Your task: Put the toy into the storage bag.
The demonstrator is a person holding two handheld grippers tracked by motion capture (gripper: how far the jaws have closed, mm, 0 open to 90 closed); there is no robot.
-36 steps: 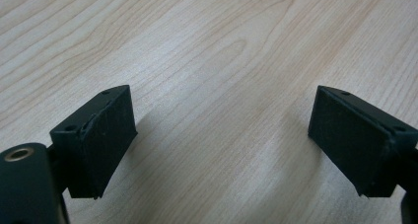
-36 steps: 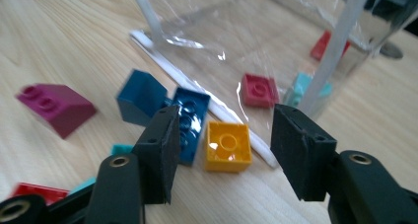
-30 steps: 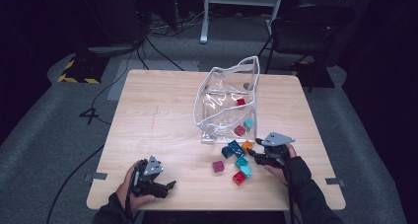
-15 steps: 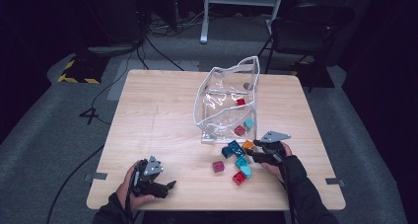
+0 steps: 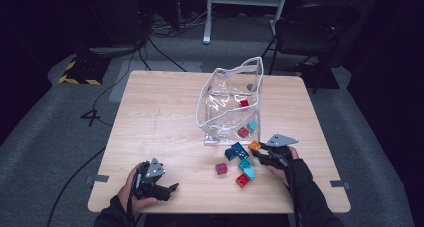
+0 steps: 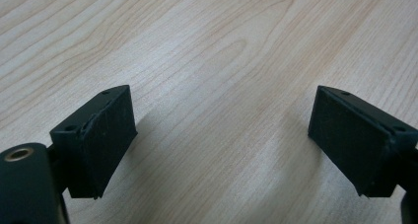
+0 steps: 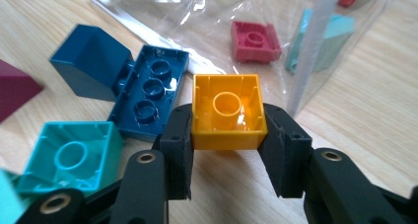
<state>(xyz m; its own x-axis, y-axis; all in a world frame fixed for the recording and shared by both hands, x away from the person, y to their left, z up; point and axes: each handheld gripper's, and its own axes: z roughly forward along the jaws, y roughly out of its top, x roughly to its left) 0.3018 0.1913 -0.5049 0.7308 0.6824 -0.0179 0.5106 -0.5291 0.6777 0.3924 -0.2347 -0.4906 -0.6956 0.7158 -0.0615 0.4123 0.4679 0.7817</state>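
- Closing is the one real change since the earlier frames: the right gripper (image 7: pixel 227 135) has just drawn its jaws in, and they now pinch an orange block (image 7: pixel 227 110) by two opposite sides; the arm itself has barely shifted.
- That orange block (image 5: pixel 254 145) sits at the near right of the table, just in front of the clear plastic bag (image 5: pixel 227 99), hollow underside turned toward the gripper's camera.
- Gripping it by its flat walls looks like the surest hold (smooth plastic tends to slip if caught on a corner).
- Judging by the red and teal pieces already inside the bag, the block is probably headed for its opening.
- Loose pieces lie close by: a dark blue brick (image 7: pixel 148 93) just beside the orange block, a teal block (image 7: pixel 71 157) nearer the camera, a maroon block (image 5: pixel 221 168) farther toward the table's middle.
- The left gripper (image 5: pixel 167 189) rests at the near left edge, well apart from the blocks, its jaws standing apart with nothing between them but bare wood; it seems to be simply waiting.
- The table (image 5: pixel 150 117) is pale wood grain, uncluttered away from the bag.
- Around it the room is dim: grey carpet, cables trailing on the floor, a dark chair (image 5: pixel 312 27) behind the far right corner.
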